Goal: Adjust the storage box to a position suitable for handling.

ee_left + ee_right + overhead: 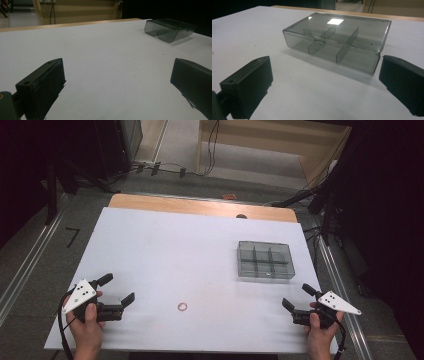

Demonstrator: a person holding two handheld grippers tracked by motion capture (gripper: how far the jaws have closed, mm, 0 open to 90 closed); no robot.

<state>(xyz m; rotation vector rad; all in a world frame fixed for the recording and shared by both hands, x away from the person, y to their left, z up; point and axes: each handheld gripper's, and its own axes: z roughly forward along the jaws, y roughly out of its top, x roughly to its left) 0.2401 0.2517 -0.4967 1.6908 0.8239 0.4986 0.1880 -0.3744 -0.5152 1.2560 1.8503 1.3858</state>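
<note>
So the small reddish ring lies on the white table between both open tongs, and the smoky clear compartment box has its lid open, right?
Not quite: the smoky clear compartment box has its lid closed, as the right gripper view shows. The small reddish ring and both open tongs are as you say.

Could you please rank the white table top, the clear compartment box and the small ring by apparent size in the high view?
1. White table top, by far the largest.
2. Clear compartment box.
3. Small ring, the smallest.

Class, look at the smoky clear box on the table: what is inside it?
Through the closed lid of the box only dividers forming compartments show, all seemingly empty; the tint and lid glare leave small items uncertain.
</note>
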